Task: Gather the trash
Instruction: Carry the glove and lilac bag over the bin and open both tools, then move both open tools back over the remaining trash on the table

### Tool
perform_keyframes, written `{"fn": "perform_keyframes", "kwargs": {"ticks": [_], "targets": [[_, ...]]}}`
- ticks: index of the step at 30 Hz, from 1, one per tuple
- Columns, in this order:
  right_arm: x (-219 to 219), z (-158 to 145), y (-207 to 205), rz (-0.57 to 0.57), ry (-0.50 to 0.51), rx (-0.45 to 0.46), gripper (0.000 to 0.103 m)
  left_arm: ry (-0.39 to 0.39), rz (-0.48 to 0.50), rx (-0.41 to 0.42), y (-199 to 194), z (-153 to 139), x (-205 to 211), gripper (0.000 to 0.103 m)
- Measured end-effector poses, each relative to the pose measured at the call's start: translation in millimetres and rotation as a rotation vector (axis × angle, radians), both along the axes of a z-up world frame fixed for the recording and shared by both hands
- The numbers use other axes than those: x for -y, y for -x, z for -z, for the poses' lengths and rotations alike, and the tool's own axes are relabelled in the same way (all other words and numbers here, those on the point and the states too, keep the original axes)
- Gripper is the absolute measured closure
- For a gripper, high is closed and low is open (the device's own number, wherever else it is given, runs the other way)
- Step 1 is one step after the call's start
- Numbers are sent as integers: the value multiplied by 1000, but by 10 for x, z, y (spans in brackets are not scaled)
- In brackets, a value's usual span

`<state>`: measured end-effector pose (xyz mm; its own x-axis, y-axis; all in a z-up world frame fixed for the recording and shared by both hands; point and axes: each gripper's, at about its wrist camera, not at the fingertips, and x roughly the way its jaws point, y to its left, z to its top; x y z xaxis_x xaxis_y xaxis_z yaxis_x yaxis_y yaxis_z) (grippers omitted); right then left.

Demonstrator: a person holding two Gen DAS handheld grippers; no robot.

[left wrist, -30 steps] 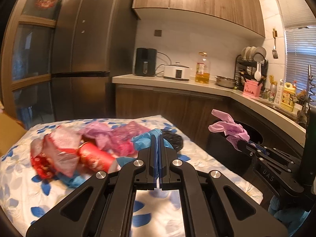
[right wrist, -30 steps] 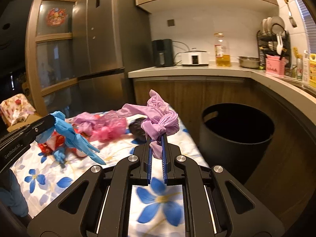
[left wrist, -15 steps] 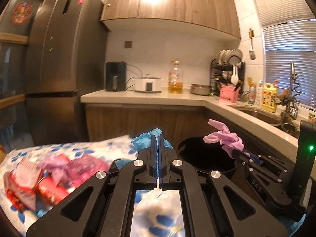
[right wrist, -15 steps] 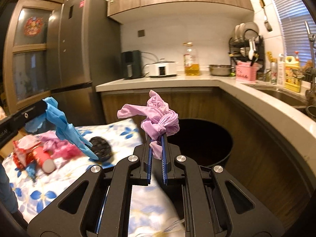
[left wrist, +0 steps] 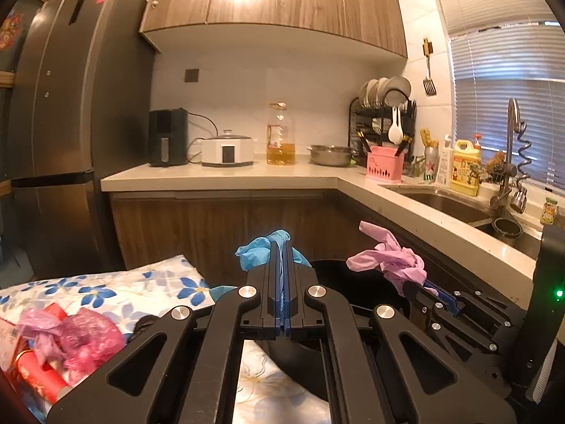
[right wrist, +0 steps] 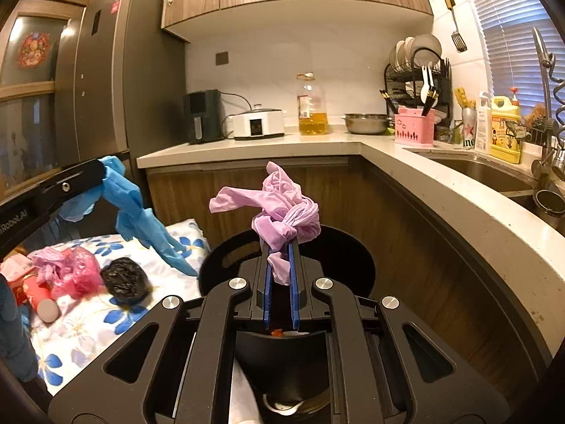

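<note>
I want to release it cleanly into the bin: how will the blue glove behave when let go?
Probably floppy: the blue glove droops limply from the left gripper. It looks thin and light, so it may cling to the fingers or flutter.

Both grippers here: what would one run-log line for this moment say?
left gripper: shut on blue glove | right gripper: shut on purple glove | black bin: below the purple glove | table: trash remains
</note>
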<state>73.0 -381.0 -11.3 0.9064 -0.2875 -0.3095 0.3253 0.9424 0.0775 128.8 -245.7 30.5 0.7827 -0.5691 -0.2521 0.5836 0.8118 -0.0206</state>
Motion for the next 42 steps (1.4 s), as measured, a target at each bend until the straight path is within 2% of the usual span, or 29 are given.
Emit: {"fn": "perform_keyframes", "kwargs": {"ticks": [11,17,22,25,28,29,30,32,33,37,39,40,42], "targets": [[267,116,-223,0,-29,-34,94,25,76,-59,-247,101,351,102],[367,188,-317,-6,-47,-54,94,-23,91,-84,-355,281,487,102],[397,230,-368,-9,-45,-67,93,-34,94,-134,-460,422,489,102],[424,247,-388,-9,-50,-71,93,-44,91,-135,-467,450,486,101],[434,261,-411,-9,-52,-76,93,-39,89,-126,-465,450,455,80],[441,272,-423,-7,-54,-80,92,-33,87,-122,-464,446,440,67],[447,276,-430,-5,-54,-82,91,-29,87,-113,-456,440,424,60],[456,298,-439,-3,-57,-89,86,-31,80,-99,-446,431,408,53],[464,310,-447,0,-58,-93,79,-26,75,-99,-448,423,382,47],[462,348,-456,3,-58,-100,64,5,29,-116,-482,403,241,31],[458,357,-441,6,-56,-97,55,5,1,-113,-474,408,176,19],[461,356,-433,8,-56,-96,53,4,-20,-112,-467,411,125,17],[457,354,-407,17,-61,-91,41,2,-42,-113,-456,423,44,15]]}}
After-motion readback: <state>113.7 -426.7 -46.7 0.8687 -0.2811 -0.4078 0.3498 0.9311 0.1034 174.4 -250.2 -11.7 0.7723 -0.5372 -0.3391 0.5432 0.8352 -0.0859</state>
